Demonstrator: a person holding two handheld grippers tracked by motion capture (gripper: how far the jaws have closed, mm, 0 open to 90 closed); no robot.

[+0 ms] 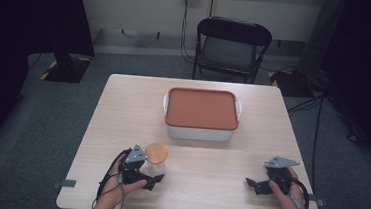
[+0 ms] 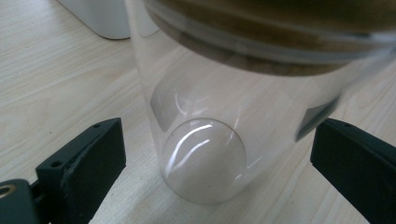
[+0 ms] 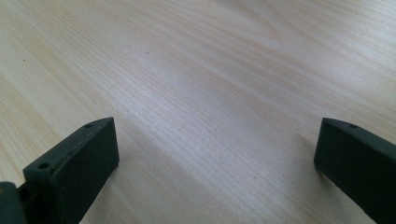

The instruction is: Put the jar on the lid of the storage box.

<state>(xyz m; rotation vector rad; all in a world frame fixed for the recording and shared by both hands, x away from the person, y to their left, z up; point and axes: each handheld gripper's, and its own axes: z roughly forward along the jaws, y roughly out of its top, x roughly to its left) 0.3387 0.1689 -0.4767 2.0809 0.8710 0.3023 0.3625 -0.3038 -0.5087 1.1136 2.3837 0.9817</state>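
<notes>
Wooden worktop (image 1: pixel 121 124) seen from high up: the left gripper (image 1: pixel 148 182) sits by a glass jar (image 1: pixel 156 161) near its front edge. Left gripper view: wide jaws stand around the jar, not touching. Right gripper view: the right gripper (image 3: pixel 217 154) has wide jaws over bare wood.

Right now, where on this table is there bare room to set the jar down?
Bare wood lies between the glass jar and the right tool, in front of the lidded box. Both strips beside the box are free too. It is crowded only at the near left, where the left tool straddles the jar.
</notes>
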